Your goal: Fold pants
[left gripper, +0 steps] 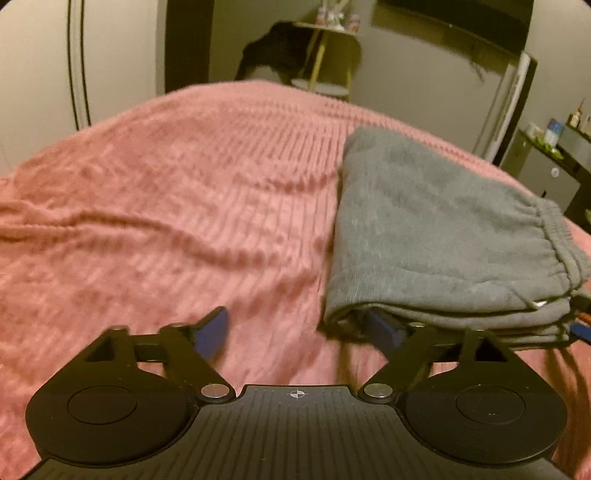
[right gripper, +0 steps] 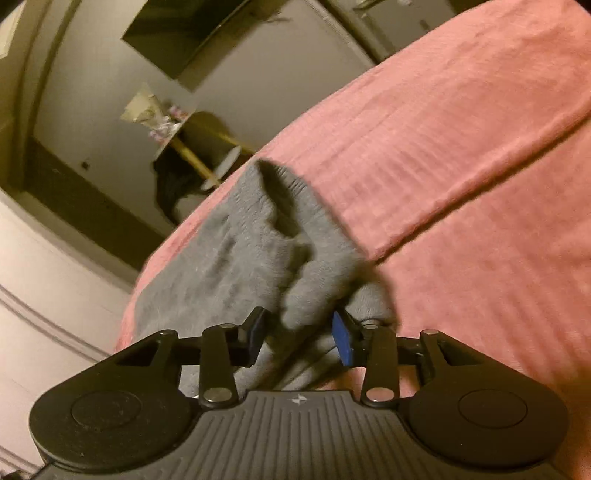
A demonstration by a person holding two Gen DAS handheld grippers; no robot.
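Observation:
The grey sweatpants (left gripper: 436,236) lie folded into a thick stack on the pink ribbed bedspread (left gripper: 166,206), waistband to the right. My left gripper (left gripper: 295,332) is open wide at the stack's near left corner; its right blue pad (left gripper: 382,332) is tucked under the fabric edge, and its left pad (left gripper: 214,332) is over bare bedspread. In the right wrist view the grey pants (right gripper: 236,258) bunch up between the blue pads (right gripper: 341,341) of my right gripper (right gripper: 299,338), whose jaws stand partly apart with cloth between them.
A small side table (left gripper: 325,55) with dark clothing draped on it stands beyond the far edge of the bed. A shelf (left gripper: 554,147) with bottles is at the right. A wall-mounted screen (right gripper: 192,33) hangs above.

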